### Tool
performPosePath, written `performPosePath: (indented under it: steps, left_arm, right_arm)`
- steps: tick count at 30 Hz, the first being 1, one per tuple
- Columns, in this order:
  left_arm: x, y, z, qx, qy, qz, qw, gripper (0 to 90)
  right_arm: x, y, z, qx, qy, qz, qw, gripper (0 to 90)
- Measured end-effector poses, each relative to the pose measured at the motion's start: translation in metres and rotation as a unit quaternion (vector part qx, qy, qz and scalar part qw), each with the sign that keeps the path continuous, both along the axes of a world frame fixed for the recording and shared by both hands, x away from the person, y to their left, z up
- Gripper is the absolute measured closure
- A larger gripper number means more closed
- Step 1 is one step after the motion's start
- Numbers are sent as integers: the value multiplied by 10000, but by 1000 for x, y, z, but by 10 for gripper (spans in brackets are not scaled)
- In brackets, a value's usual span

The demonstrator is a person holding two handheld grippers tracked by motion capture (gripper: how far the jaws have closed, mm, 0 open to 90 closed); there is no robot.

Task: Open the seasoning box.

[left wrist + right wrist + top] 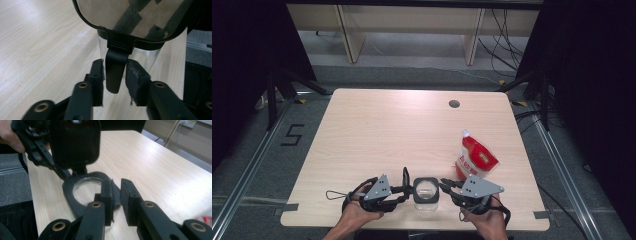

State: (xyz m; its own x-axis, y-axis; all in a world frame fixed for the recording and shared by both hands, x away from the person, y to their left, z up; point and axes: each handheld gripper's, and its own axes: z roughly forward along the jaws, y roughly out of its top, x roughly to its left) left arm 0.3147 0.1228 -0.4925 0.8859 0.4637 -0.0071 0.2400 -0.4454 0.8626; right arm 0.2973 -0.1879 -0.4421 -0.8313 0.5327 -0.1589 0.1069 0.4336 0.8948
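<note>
Container (426,195) at lower centre, latch tab (114,71) between your left gripper's (404,186) slightly parted jaws, right gripper (446,185) narrowly open: tugging could tip it.

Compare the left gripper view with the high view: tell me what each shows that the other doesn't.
Left gripper view alone: the black latch tab hanging from the lid rim between the left gripper's pads, with a gap on either side.

High view alone: the red and white pouch lying right of the container, the right gripper at the container's other side, and the table's cable hole.

Both: the clear container with its black-rimmed lid, the wooden table.
</note>
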Motion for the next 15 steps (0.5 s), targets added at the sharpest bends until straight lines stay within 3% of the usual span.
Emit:
performPosePath:
  steps: [5, 6, 7, 10, 11, 12, 15]
  left_arm:
    - [-3, 11, 2, -16, 112, 194, 9997, 527]
    - [-3, 13, 2, -57, 163, 227, 9996, 498]
    - [-3, 15, 2, -39, 166, 261, 9995, 472]
    - [-5, 18, 2, -55, 179, 356, 9992, 423]
    - [-5, 19, 2, 9, 230, 412, 9989, 410]
    - [-6, 18, 1, -84, 268, 441, 9986, 399]
    - [-7, 19, 0, 32, 327, 482, 9983, 358]
  right_arm:
    - [-2, -19, -4, 84, 104, -216, 9997, 730]
    - [-1, -23, -5, 82, 3, -243, 9997, 722]
    - [-3, -25, -7, 148, 152, -315, 9993, 707]
    - [-4, -32, -10, 148, 116, -377, 9991, 655]
    - [-6, -33, -11, 190, 195, -476, 9985, 637]
    - [-7, -34, -12, 196, 252, -493, 9983, 623]
    - [-10, -38, -12, 204, 205, -556, 9980, 573]
